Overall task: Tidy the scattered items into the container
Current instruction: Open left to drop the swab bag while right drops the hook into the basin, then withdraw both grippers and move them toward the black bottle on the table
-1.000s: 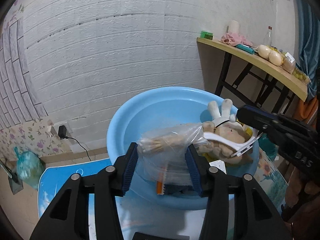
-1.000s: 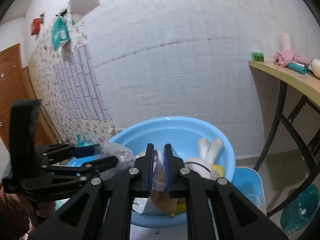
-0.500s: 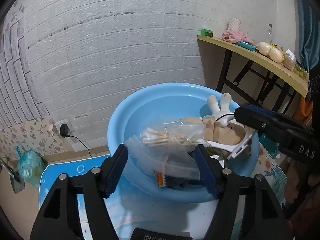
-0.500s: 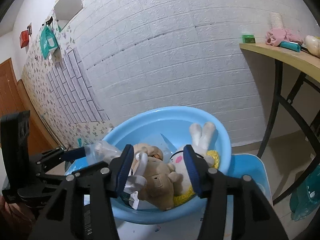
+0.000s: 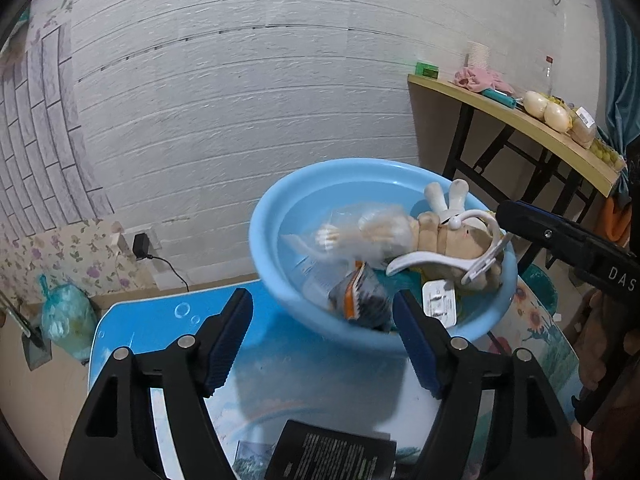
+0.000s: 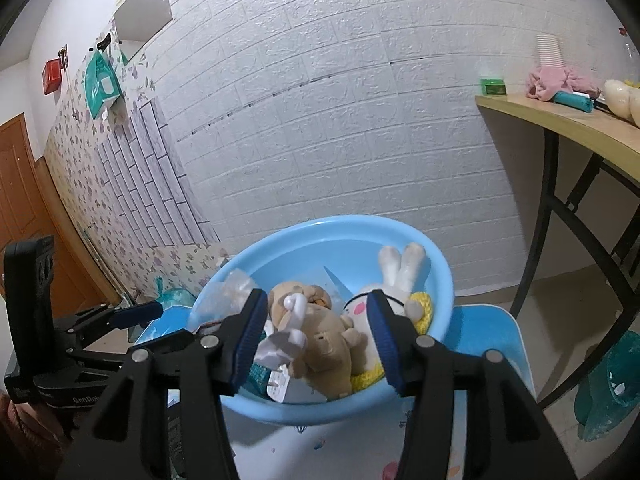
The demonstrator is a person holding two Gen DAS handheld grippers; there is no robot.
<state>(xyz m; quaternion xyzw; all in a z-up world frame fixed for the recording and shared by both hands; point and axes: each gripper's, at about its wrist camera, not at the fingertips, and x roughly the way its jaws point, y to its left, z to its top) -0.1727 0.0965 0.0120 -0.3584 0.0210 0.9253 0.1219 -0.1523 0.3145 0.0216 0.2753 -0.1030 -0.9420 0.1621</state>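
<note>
In the left wrist view, the left tongs [image 5: 322, 338] stood open at the bottom of the frame with nothing between their blue pads; their jaws had just been opening. Above them, right of centre, the blue basin [image 5: 272, 252] sat on the blue desk [image 5: 160, 316]. Inside it lay a clear plastic bag [image 5: 360, 232], a brown plush toy [image 5: 460, 236], a white rabbit toy [image 5: 448, 196], a white curved plastic piece [image 5: 436, 258], a dark snack packet [image 5: 360, 296] and a small white packet [image 5: 439, 304]. The right tongs' black arm reached in from the right edge.

In the right wrist view, the right tongs [image 6: 316, 340] were spread apart, lower centre, holding nothing, and had just been opening. Beyond them the basin [image 6: 436, 264] held the brown plush toy [image 6: 320, 332], the rabbit toy [image 6: 400, 268] and the plastic bag [image 6: 224, 292]. The left tongs [image 6: 136, 312] showed at the left edge, and a wooden side table [image 6: 560, 124] stood at the upper right.
</note>
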